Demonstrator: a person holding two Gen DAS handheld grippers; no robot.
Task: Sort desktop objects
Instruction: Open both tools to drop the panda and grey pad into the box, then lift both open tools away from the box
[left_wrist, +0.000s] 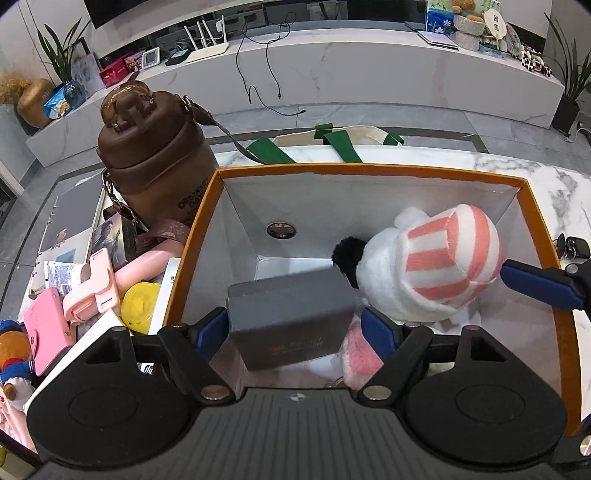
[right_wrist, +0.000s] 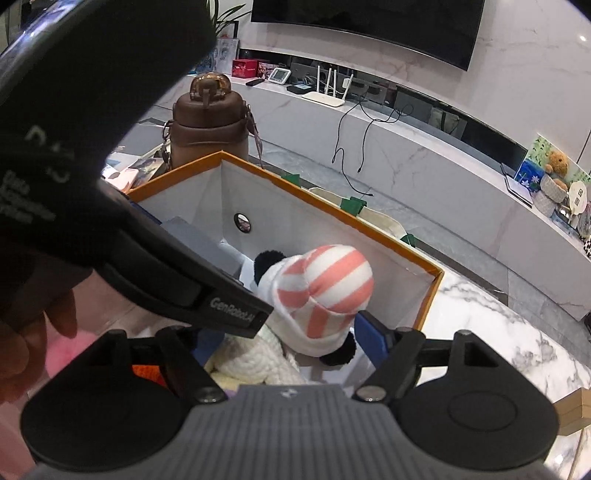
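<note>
An orange-rimmed box (left_wrist: 332, 170) with a white inside stands on the marble table. My left gripper (left_wrist: 295, 328) is shut on a grey case (left_wrist: 291, 314), which hangs tilted over the near left part of the box. A white plush toy in a pink-striped hat (left_wrist: 439, 258) lies in the right part. In the right wrist view the plush toy (right_wrist: 321, 291) sits between the pads of my right gripper (right_wrist: 288, 339), which stands open. Its right pad (right_wrist: 373, 332) is by the hat brim. Its left pad is mostly hidden behind the left gripper's body (right_wrist: 166, 280).
A brown bottle (left_wrist: 155, 166) with a strap stands left of the box. Beside it lie pink items (left_wrist: 92, 288), a yellow disc (left_wrist: 138, 306) and booklets. A canvas bag with green straps (left_wrist: 332, 142) lies behind the box. A small black object (left_wrist: 574, 247) sits on the marble at right.
</note>
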